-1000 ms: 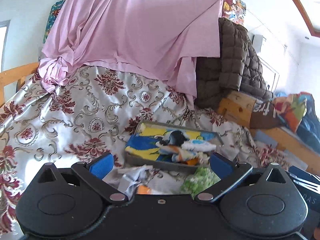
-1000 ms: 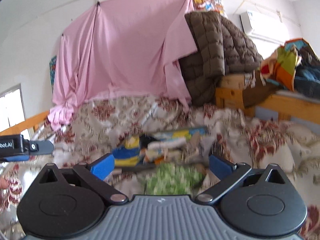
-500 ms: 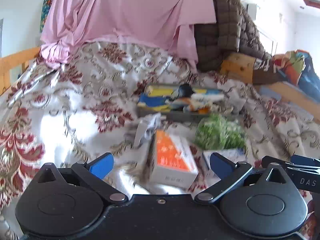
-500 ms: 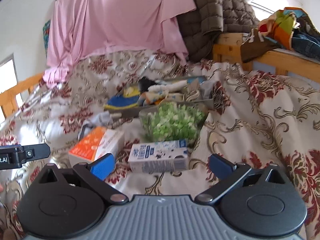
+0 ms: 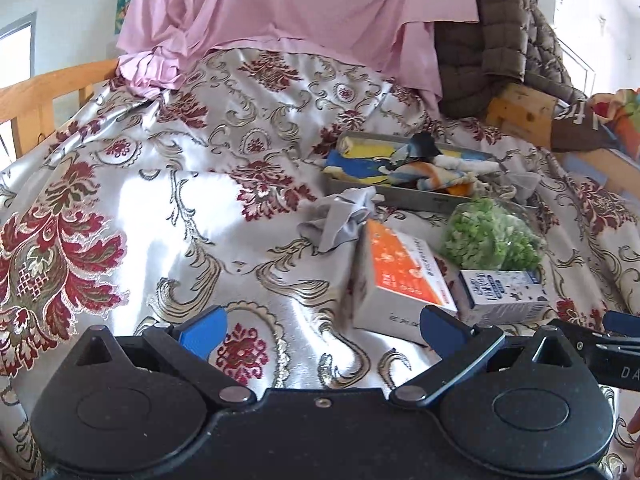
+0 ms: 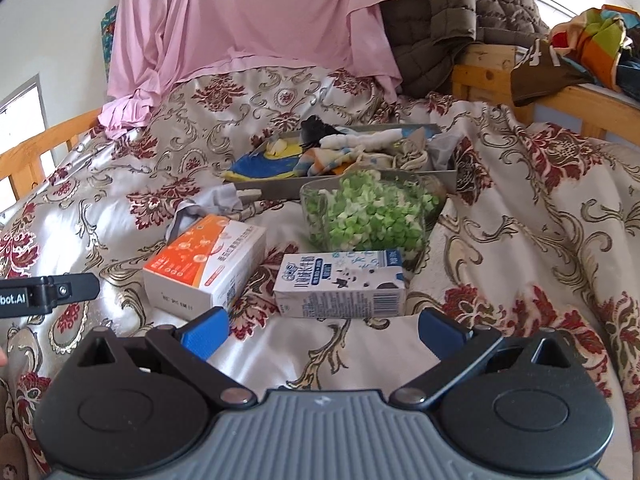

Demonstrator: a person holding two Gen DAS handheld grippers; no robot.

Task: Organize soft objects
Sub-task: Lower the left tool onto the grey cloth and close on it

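Observation:
A grey tray (image 5: 400, 196) (image 6: 448, 178) lies on the bed and holds several bunched cloths and socks (image 5: 432, 170) (image 6: 352, 148). A loose grey cloth (image 5: 344, 216) (image 6: 218, 200) lies in front of the tray. An orange-and-white box (image 5: 400, 276) (image 6: 204, 260), a white-and-blue milk carton (image 5: 504, 292) (image 6: 340, 284) and a clear bag of green pieces (image 5: 492, 236) (image 6: 368, 212) lie nearer me. My left gripper (image 5: 322, 330) is open and empty, short of the box. My right gripper (image 6: 322, 328) is open and empty, just short of the carton.
A floral satin bedspread (image 5: 160, 200) (image 6: 520, 220) covers the bed. A pink sheet (image 5: 300, 8) (image 6: 256, 12) and a brown quilted jacket (image 5: 492, 32) (image 6: 460, 12) hang behind. Wooden bed rails (image 5: 36, 96) (image 6: 560, 96) stand left and right.
Both grippers have pulled back and tilted down, so the box, carton and green bag came into view in front of the tray. Both stay open.

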